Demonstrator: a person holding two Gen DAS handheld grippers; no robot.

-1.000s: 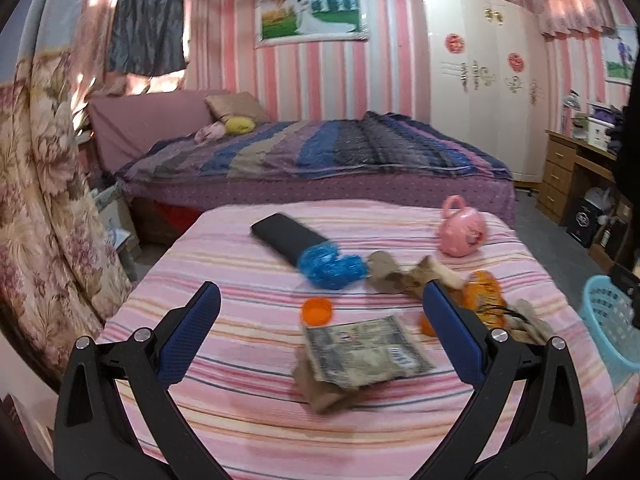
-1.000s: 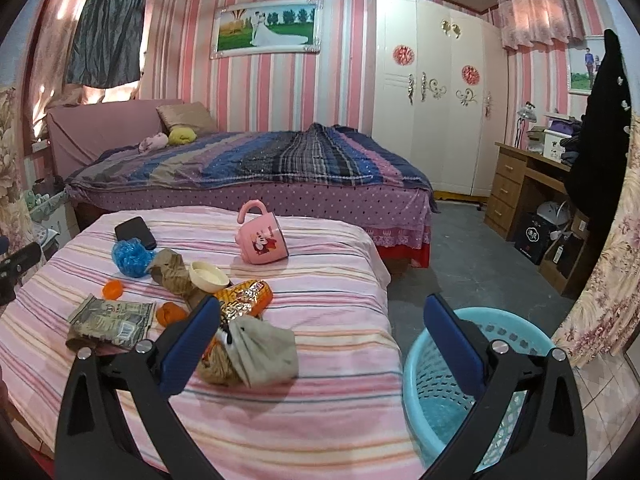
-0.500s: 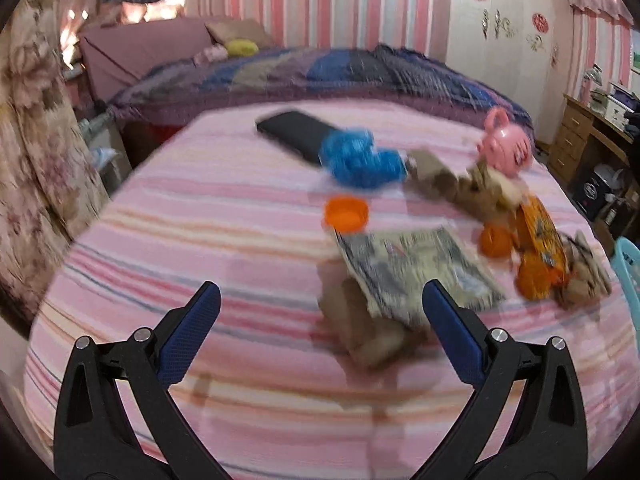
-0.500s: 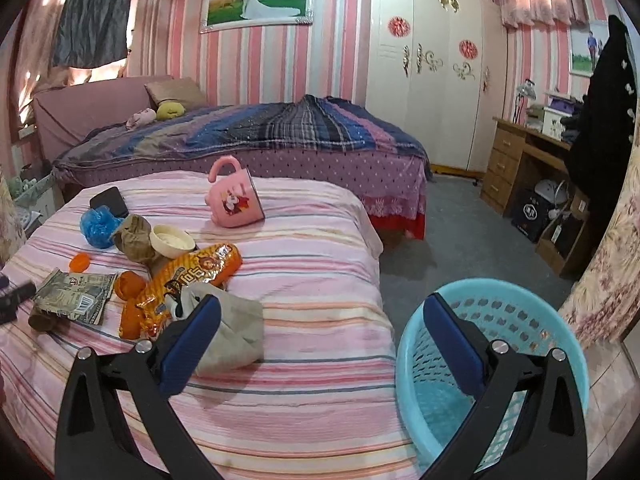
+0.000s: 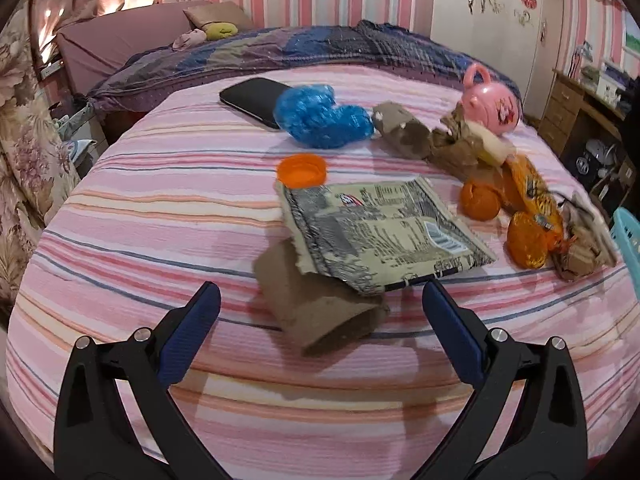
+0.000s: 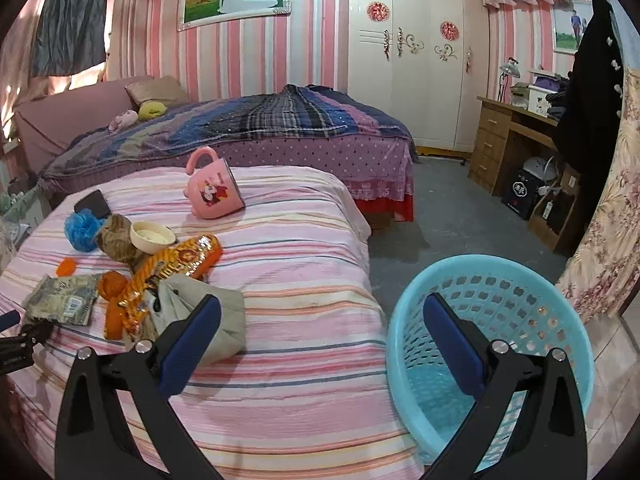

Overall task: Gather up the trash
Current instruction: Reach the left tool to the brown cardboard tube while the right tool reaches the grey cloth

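Note:
Trash lies on the pink striped bed point(image 5: 160, 208). A grey printed wrapper point(image 5: 380, 232) rests on a brown cardboard tube point(image 5: 316, 308). My left gripper point(image 5: 320, 300) is open, with the tube just in front of and between its fingers. Farther back lie an orange cap point(image 5: 302, 169), a blue crumpled bag point(image 5: 320, 116), brown paper point(image 5: 432, 140), orange peel point(image 5: 480, 200) and an orange snack bag point(image 6: 176, 264). My right gripper point(image 6: 320, 312) is open and empty, between the bed's right edge and the blue basket point(image 6: 500, 320), near a grey bag point(image 6: 216, 312).
A black phone point(image 5: 256, 98) and a pink mug point(image 6: 212, 192) lie on the bed. A white bowl point(image 6: 152, 236) sits among the trash. A second bed point(image 6: 260, 128) stands behind. A wooden desk point(image 6: 516, 148) is at the right, with grey floor between.
My left gripper has dropped and moved forward to the cardboard tube and wrapper. My right gripper has shifted slightly right toward the basket. Both stay open.

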